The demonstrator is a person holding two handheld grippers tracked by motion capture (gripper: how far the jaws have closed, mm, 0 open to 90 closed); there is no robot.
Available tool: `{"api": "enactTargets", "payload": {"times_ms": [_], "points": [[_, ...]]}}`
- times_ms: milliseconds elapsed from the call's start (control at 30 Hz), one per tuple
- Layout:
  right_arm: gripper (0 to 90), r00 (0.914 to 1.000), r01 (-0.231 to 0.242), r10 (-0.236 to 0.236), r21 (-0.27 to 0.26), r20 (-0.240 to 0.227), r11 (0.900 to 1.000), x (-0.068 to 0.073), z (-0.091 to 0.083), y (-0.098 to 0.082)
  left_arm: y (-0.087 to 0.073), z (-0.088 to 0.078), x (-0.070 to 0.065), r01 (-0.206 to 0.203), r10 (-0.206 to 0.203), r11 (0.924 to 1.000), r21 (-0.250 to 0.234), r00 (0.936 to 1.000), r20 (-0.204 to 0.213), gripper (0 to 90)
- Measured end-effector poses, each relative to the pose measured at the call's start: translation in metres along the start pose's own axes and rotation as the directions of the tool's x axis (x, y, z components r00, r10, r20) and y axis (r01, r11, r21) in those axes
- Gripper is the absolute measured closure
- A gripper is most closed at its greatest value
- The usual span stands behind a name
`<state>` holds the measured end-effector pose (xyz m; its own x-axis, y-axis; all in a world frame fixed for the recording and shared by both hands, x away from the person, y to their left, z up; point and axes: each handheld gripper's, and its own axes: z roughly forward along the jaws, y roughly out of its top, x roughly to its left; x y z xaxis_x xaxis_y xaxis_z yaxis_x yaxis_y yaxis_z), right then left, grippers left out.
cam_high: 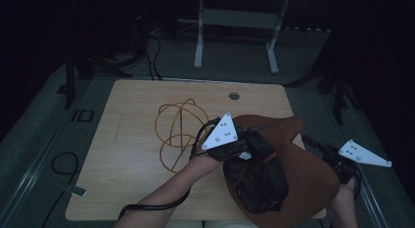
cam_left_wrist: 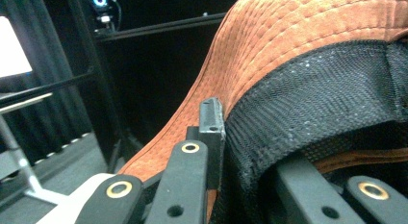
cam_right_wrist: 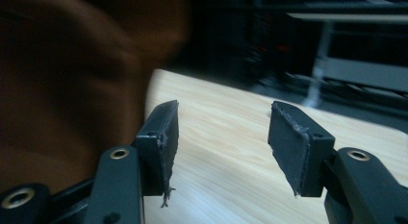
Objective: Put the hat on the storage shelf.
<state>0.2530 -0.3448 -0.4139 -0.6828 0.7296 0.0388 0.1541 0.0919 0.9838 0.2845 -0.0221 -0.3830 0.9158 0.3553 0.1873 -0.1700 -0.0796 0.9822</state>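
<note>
While my left gripper [cam_high: 234, 148] is clamped on the cap [cam_high: 293, 174], I keep that pinch steady: in the left gripper view its near finger [cam_left_wrist: 211, 132] lies flat against the cap's [cam_left_wrist: 298, 36] brown outer cloth, right at the edge of the black mesh lining [cam_left_wrist: 317, 108], with the rim caught between the pair. The far finger is tucked inside the lining, so I cannot see its pad, but the jaws are shut as tight as they go on the fabric. I judge the step to be holding the cap up and open so the other hand can take hold, so I would not twist or tug here; the cloth is soft and could slide out of a shallow bite.

Just left of those fingers, a loose orange cord [cam_high: 178, 132] lies coiled on the table [cam_high: 127, 189], clear of the cap. I would keep my forearm off it.

Moving right, my right gripper [cam_right_wrist: 221, 152] is parted and empty, wood showing between its fingers. The cap [cam_right_wrist: 72, 89] is a brown blur just beside its left finger [cam_right_wrist: 161, 144], not touching that I can tell. I would bring the gap squarely over the rim before closing.

Count: one cap, one cord, two grippers, one table.
</note>
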Motion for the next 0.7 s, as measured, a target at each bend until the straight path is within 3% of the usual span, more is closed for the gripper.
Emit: {"api": "enactTargets", "payload": {"times_ms": [100, 267, 367, 467, 567, 667, 700], "points": [[43.8, 0.9962, 0.004, -0.007, -0.036, -0.087, 0.999, 0.015, 0.003, 0.004, -0.001, 0.002, -0.001, 0.023, -0.023, 0.9995, -0.019, 0.9994, 0.027, 85.4], [41.8, 0.9846, 0.049, -0.058, -0.057, -0.165, 0.997, 0.03, 0.014, 0.009, -0.003, 0.004, -0.001, 0.071, -0.064, 0.9954, -0.064, 0.9928, 0.101, 85.3], [40.3, 0.9768, 0.071, -0.082, -0.06, -0.198, 0.996, 0.036, 0.021, 0.011, -0.003, 0.003, -0.001, 0.088, -0.078, 0.9931, -0.077, 0.9893, 0.124, 85.3], [39.5, 0.965, 0.098, -0.115, -0.082, -0.236, 0.992, 0.045, 0.027, 0.013, -0.003, 0.004, -0.003, 0.086, -0.074, 0.9934, -0.076, 0.9858, 0.151, 85.4], [40.4, 0.9591, 0.105, -0.126, -0.095, -0.253, 0.99, 0.049, 0.032, 0.016, -0.003, 0.007, -0.005, 0.08, -0.069, 0.9948, -0.064, 0.9856, 0.154, 85.3], [46.4, 0.95, 0.1, -0.124, -0.098, -0.286, 0.99, 0.051, 0.037, 0.016, -0.002, 0.007, -0.009, 0.043, -0.036, 0.9978, -0.05, 0.9898, 0.138, 85.3], [52.1, 0.9469, 0.109, -0.134, -0.103, -0.292, 0.989, 0.052, 0.038, 0.016, -0.002, 0.007, -0.009, 0.042, -0.035, 0.9979, -0.05, 0.9895, 0.14, 85.3]]}}
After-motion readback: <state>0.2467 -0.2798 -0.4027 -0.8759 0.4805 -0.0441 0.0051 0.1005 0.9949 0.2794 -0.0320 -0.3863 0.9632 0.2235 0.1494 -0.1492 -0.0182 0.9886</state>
